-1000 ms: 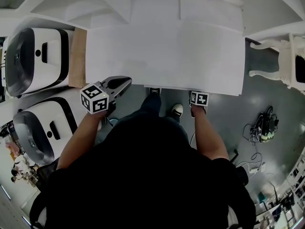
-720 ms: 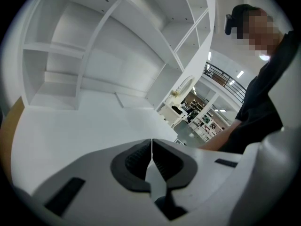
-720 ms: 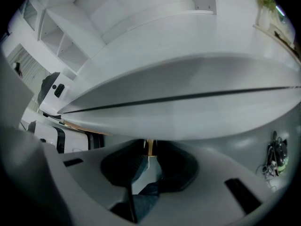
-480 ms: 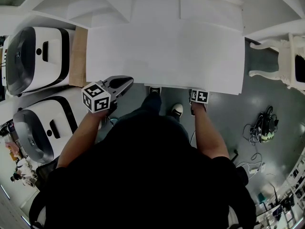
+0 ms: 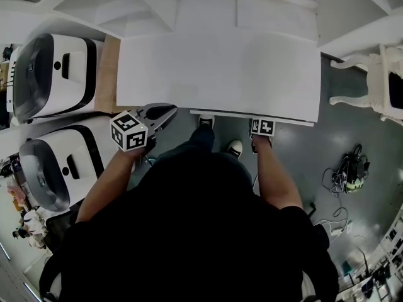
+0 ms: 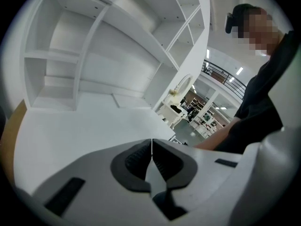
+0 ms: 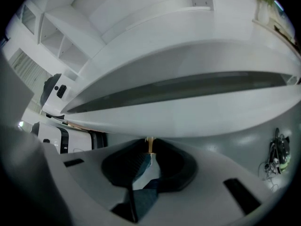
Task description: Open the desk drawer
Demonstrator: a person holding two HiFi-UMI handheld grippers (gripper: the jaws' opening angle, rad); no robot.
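The white desk [image 5: 220, 68] fills the middle of the head view, and its drawer front [image 5: 252, 114] shows as a thin strip along the near edge. In the right gripper view the drawer front [image 7: 188, 109] is a wide white band with a dark gap above it. My right gripper [image 7: 150, 147] points up under that band; its jaws are closing on the tan lower edge [image 7: 149, 144] between their tips. From above only its marker cube [image 5: 262, 128] shows. My left gripper [image 5: 167, 111] hovers shut and empty by the desk's front left corner, its tips [image 6: 151, 145] meeting.
Two white machines [image 5: 53, 74] [image 5: 56, 165] with dark windows stand left of the desk. A white shelf unit [image 5: 126, 11] rises at the back. A white chair [image 5: 371, 80] and a tangle of cables [image 5: 345, 172] are on the grey floor to the right. My shoes [image 5: 234, 146] are under the desk edge.
My left gripper has edged a little toward the desk's front left corner. The right gripper stays at the drawer's edge.
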